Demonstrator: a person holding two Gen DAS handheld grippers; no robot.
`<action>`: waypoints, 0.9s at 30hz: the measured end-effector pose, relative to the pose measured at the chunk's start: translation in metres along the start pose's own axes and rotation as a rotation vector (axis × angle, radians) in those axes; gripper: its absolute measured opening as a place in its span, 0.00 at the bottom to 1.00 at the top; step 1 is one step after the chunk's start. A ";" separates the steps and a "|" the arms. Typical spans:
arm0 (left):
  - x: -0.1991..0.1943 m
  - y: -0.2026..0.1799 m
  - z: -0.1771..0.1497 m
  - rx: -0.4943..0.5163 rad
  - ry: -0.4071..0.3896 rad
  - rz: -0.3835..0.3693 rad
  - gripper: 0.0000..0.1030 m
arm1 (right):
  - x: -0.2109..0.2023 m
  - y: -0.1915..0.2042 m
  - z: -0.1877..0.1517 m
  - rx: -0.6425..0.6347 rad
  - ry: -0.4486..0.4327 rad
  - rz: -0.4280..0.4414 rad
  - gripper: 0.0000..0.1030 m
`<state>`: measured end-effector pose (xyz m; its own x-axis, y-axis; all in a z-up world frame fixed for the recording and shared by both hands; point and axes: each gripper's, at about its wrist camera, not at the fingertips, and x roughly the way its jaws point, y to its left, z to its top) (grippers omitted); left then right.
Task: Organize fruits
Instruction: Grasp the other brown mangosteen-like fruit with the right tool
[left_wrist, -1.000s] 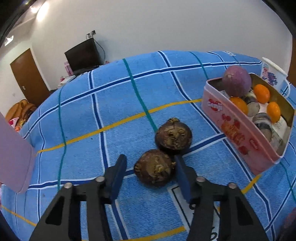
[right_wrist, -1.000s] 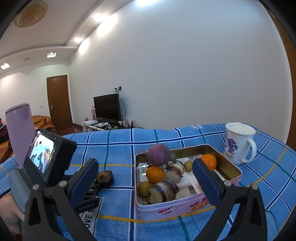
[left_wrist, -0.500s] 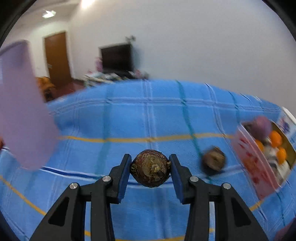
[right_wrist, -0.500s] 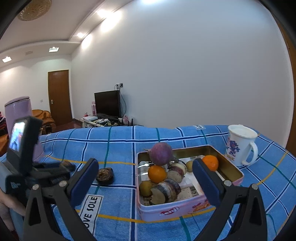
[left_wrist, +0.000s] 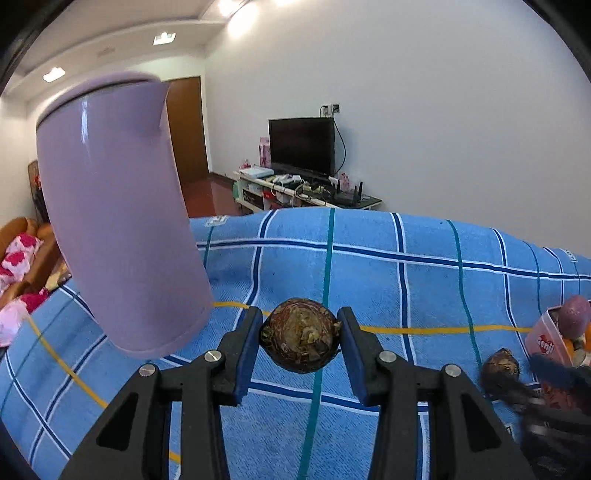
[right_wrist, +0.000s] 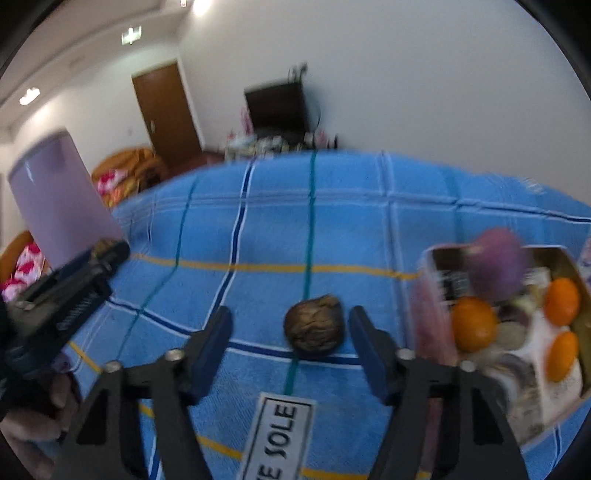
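My left gripper (left_wrist: 300, 341) is shut on a brown scaly round fruit (left_wrist: 299, 339) and holds it above the blue checked cloth, just right of a tall lilac cup (left_wrist: 118, 218). A second brown fruit (right_wrist: 314, 326) lies on the cloth; my right gripper (right_wrist: 291, 343) is open with its fingers on either side of it, not touching. This fruit also shows at the right of the left wrist view (left_wrist: 500, 369). The pink tin (right_wrist: 432, 321) at the right holds oranges (right_wrist: 474, 324), a purple round fruit (right_wrist: 496, 260) and other pieces.
The lilac cup also shows at the left of the right wrist view (right_wrist: 61, 214), with the left gripper body (right_wrist: 62, 299) below it. A white printed label (right_wrist: 282, 435) lies on the cloth near me. A TV stand is beyond the table.
My left gripper closed on one brown fruit, lifted it and swung left toward the lilac cup. My right gripper dropped down and forward around the other brown fruit.
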<state>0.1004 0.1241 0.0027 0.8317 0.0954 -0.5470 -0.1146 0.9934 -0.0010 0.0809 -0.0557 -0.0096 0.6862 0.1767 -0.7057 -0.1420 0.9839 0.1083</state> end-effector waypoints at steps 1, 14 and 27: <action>-0.001 0.000 -0.002 0.002 0.000 0.001 0.43 | 0.007 0.002 0.002 -0.010 0.023 -0.008 0.58; 0.000 -0.007 -0.001 0.037 -0.026 0.024 0.43 | 0.039 0.003 0.013 -0.087 0.088 -0.170 0.59; -0.003 -0.005 0.000 0.029 -0.041 0.035 0.43 | 0.007 0.021 0.004 -0.132 -0.045 -0.100 0.46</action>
<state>0.0984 0.1191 0.0045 0.8492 0.1315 -0.5115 -0.1281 0.9909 0.0421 0.0856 -0.0333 -0.0099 0.7324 0.0823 -0.6759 -0.1620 0.9852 -0.0556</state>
